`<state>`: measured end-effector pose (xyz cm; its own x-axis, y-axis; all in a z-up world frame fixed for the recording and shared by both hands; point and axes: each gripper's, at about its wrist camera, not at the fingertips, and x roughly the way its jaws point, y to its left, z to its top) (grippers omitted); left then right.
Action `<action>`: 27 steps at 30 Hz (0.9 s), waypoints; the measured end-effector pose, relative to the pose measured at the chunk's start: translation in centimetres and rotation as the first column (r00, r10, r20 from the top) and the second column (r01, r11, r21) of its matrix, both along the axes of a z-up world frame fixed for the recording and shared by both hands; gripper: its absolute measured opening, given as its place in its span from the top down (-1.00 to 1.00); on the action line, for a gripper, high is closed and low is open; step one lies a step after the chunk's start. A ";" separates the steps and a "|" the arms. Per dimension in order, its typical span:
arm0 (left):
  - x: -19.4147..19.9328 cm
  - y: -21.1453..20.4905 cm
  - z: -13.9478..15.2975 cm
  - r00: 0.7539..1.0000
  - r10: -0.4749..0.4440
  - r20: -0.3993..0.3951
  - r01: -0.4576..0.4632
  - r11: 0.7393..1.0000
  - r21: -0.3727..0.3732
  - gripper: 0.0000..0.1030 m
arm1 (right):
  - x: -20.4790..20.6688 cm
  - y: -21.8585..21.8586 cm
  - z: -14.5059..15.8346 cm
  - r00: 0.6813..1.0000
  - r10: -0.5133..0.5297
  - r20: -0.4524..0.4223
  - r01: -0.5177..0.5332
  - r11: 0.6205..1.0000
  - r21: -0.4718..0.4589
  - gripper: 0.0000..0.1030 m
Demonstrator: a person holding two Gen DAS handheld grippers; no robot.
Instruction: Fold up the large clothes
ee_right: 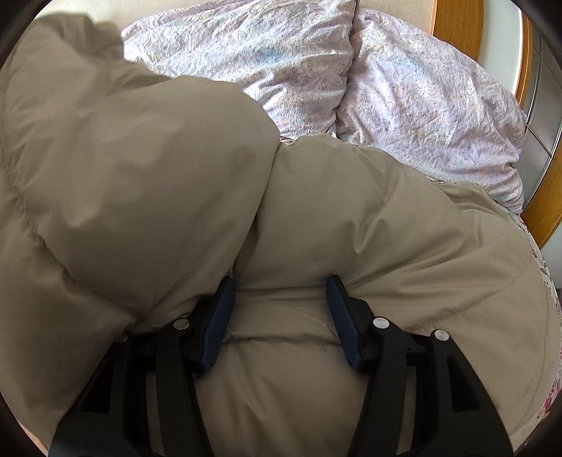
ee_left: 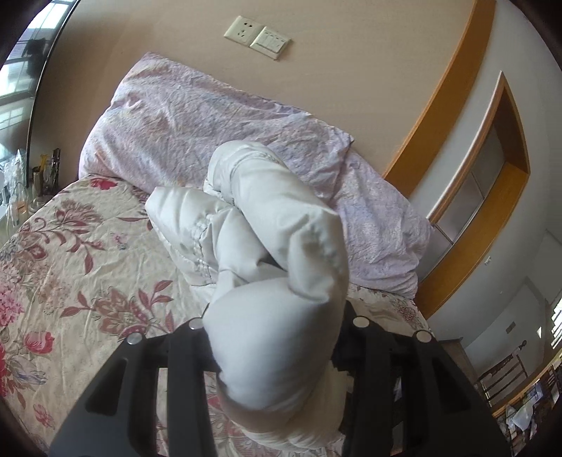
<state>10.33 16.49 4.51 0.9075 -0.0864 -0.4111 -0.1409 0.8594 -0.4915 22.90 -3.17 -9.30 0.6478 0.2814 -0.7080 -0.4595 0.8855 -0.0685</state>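
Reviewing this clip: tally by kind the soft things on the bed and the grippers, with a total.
Puffy jacket: 1
Lilac pillows: 2
Floral bedsheet: 1
Grippers, left gripper and right gripper, each clamped on the jacket: 2
Total: 6

Lilac pillows on floral bedsheet; wall socket, switch.
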 end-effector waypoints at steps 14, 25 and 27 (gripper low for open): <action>2.9 -9.4 4.7 0.981 -0.173 0.087 0.165 0.982 0.092 0.20 | 0.8 -3.6 1.1 0.996 0.065 -0.060 -0.057 0.990 0.130 -0.11; 5.7 -16.4 4.8 0.958 -0.278 0.067 0.270 0.956 0.115 0.19 | -1.1 -12.9 3.0 0.998 0.021 -0.052 -0.006 0.962 0.272 -0.11; 6.2 -17.4 4.5 0.955 -0.293 0.057 0.285 0.952 0.116 0.18 | -1.2 -14.8 3.2 0.999 -0.005 -0.050 0.020 0.956 0.294 -0.11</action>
<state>16.50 -0.87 9.01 0.8778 -0.3091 -0.3661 0.1536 0.9053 -0.3961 21.70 -17.93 -6.12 0.6195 0.4741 -0.6257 -0.4445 0.8688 0.2182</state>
